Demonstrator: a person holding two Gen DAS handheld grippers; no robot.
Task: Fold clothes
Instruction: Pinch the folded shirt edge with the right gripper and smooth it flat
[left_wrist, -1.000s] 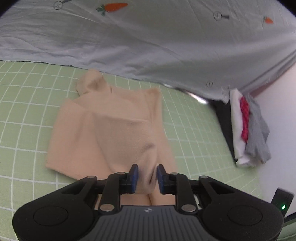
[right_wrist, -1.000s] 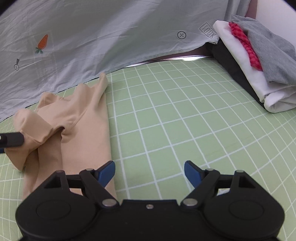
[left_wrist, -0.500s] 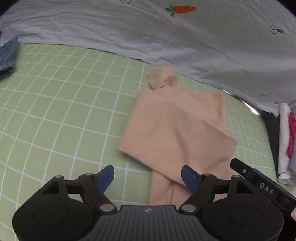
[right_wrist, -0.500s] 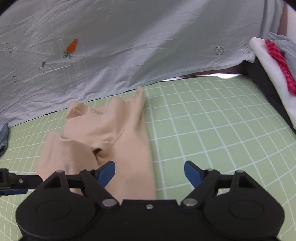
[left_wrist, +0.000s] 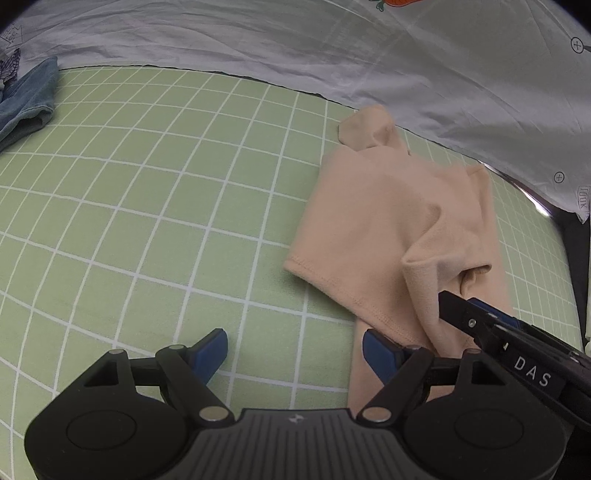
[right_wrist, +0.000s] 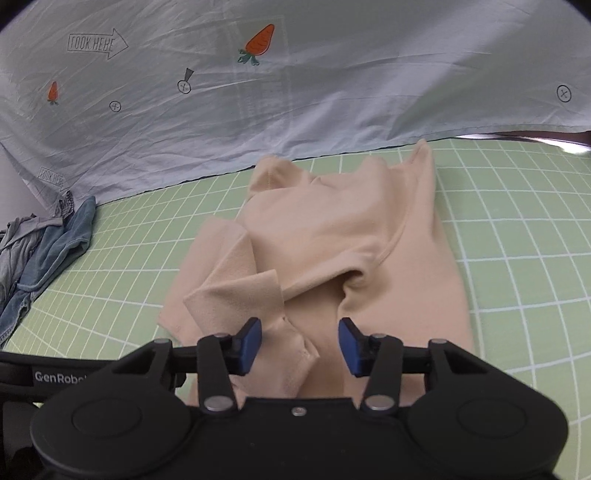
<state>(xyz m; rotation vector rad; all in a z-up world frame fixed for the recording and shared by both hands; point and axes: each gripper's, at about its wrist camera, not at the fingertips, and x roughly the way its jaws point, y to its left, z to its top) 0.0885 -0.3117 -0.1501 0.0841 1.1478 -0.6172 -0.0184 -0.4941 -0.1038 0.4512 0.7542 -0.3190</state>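
Observation:
A beige garment (left_wrist: 388, 221) lies partly folded on the green grid mat (left_wrist: 147, 184), with a loose flap turned over near its front edge. My left gripper (left_wrist: 295, 343) is open above bare mat, and its right finger sits just at the garment's hem. My right gripper (right_wrist: 300, 332) hovers low over the front of the garment (right_wrist: 332, 229). Its jaws are closing with a raised fold of beige cloth between them, and the pads do not press on it. In the left wrist view, the right gripper's fingers (left_wrist: 458, 308) reach into that fold from the right.
A wrinkled grey sheet (right_wrist: 295, 92) with carrot prints hangs along the far edge of the mat (right_wrist: 517, 221). Blue and grey clothes (right_wrist: 55, 251) lie heaped at the far left, also seen as blue cloth (left_wrist: 26, 99) in the left wrist view.
The left gripper let go of the beige cloth, opened wide and shifted left. The right gripper swung left over the garment and its jaws narrowed around a fold.

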